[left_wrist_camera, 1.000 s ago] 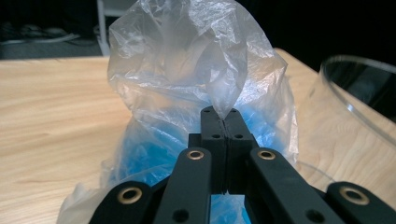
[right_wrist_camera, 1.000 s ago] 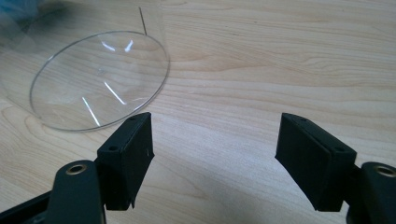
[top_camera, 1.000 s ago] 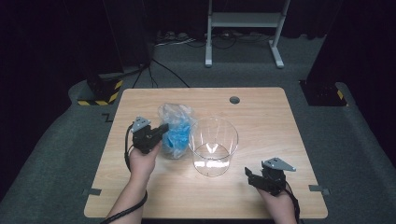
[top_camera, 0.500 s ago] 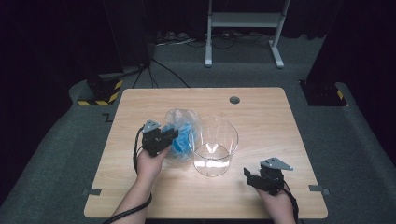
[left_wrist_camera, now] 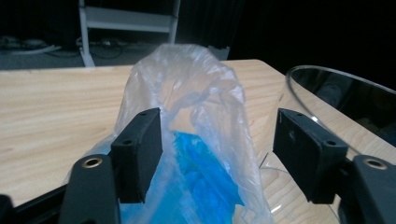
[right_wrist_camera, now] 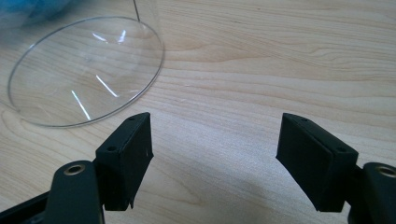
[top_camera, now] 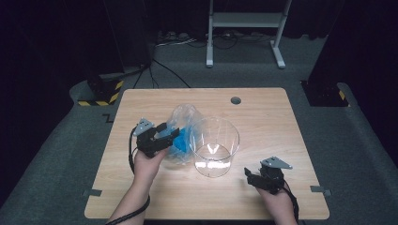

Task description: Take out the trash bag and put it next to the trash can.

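Progress: you were early in the job; the plastic bag had not yet been gripped, and nothing lay inside the clear container.
Done so far: your left tool was brought up against the bag, left of centre in the high view.
Left to do: by my judgement, closing on the bag, lifting it, and carrying it over the container's rim all remained.
Left tool: its jaws stood apart, one on either side of the bag's gathered top; in the left gripper view the left pad looked to be against the film, the right pad well clear of it.
Right tool: your right tool sat low at the lower right of the high view, jaws wide apart with bare table between them.
Bag position: it stood on the table just left of the container, seemingly touching its wall.
Bag look: thin, clear, crinkled film, bunched upward, with crumpled blue material in its lower half.
Container look: transparent, round, upright, open at the top; its base showed at the upper left of the right gripper view.
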`<state>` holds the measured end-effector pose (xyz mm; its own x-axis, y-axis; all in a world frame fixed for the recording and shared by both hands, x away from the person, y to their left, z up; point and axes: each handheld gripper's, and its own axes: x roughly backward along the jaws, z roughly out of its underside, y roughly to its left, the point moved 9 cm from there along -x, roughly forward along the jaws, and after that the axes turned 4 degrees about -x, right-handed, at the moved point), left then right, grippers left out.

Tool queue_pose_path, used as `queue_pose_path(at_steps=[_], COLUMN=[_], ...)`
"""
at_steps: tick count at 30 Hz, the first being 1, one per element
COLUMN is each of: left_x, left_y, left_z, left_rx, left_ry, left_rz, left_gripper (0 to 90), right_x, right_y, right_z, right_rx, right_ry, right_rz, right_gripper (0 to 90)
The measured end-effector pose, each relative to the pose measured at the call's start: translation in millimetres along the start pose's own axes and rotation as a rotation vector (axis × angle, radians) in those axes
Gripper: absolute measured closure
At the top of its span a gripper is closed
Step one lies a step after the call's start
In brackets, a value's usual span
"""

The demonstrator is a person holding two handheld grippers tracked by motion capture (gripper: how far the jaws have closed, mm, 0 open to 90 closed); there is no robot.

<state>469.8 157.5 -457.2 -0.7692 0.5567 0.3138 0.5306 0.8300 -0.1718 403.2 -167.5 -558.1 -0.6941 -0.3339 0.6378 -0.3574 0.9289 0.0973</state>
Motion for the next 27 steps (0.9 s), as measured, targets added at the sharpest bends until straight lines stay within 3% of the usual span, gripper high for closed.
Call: queue_pose_path(at_steps=[3, 7, 12, 15, 19, 24, 27], left_x=[4.2, 7.3, 11.0, 16.4, 27.3, 47.0, 49.0], left_y=[-2.5, -4.6, -3.2, -0.3, 1.9, 14.6, 25.5], left_z=[-2.0, 3.4, 17.0, 28.0, 40.7, 75.9, 99.7], left_rx=[-0.044, -0.126, -0.142, -0.179, -0.184, -0.178, -0.163], left_ry=[0.000, 0.040, 0.107, 0.159, 0.193, 0.338, 0.405], left_rz=[-0.010, -0.042, -0.044, -0.054, -0.043, -0.039, -0.065], left_gripper=[29.5, 24.3, 16.0, 14.4, 14.3, 14.5, 14.3], right_x=[-1.3, -4.5, -12.4, -19.4, -29.3, -42.2, -48.4], right_y=[0.0, 1.2, 3.8, 4.0, -0.8, -8.5, -9.2], right_z=[-0.3, -1.1, -3.4, -5.2, -6.1, -6.0, -7.5], right_rx=[0.002, 0.012, 0.011, 0.021, 0.026, 0.006, 0.015], right_ry=[0.003, 0.007, 0.017, 0.025, 0.040, 0.072, 0.077], right_rz=[-0.004, -0.010, -0.022, -0.022, 0.001, 0.024, 0.046], right_gripper=[26.5, 26.1, 25.6, 24.9, 24.6, 24.4, 22.9])
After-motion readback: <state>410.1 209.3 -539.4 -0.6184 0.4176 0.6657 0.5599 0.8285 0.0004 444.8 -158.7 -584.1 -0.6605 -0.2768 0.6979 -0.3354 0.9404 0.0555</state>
